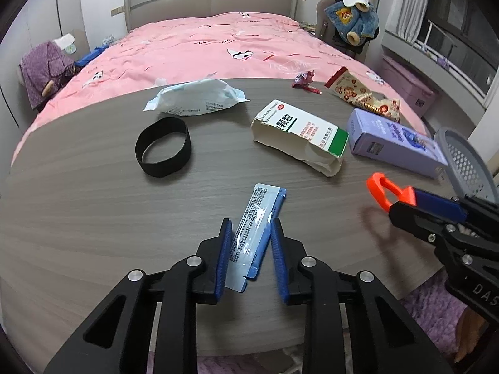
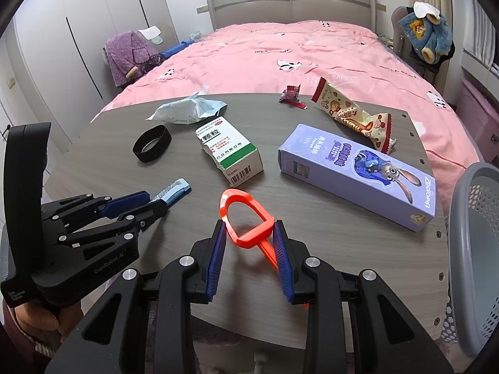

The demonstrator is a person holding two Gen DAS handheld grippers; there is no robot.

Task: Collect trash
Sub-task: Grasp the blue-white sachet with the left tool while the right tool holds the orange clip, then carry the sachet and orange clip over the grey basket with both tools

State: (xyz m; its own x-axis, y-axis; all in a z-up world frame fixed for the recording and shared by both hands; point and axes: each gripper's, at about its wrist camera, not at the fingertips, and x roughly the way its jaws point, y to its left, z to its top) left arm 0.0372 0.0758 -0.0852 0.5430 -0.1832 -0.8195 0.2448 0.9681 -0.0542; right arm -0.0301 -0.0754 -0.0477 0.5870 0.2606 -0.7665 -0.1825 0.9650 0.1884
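Observation:
My left gripper [image 1: 251, 227] is shut on a blue and clear sachet wrapper [image 1: 254, 224], held over the grey table [image 1: 93, 205]; it also shows in the right wrist view [image 2: 152, 201] with the sachet [image 2: 174, 190] sticking out. My right gripper [image 2: 249, 233] is shut on an orange plastic piece [image 2: 244, 215], also seen at the right of the left wrist view [image 1: 385, 191]. On the table lie a white and green medicine box [image 2: 230, 155], a purple box [image 2: 358, 171], a snack wrapper [image 2: 352, 112], a red candy wrapper [image 2: 290, 95] and a wipes pack [image 2: 187, 110].
A black band [image 2: 152, 147] lies on the table's left. A grey mesh bin [image 2: 477, 243] stands off the table's right edge. A pink bed [image 2: 280, 53] lies behind the table, with a clothes-covered chair [image 2: 424, 31] at the right.

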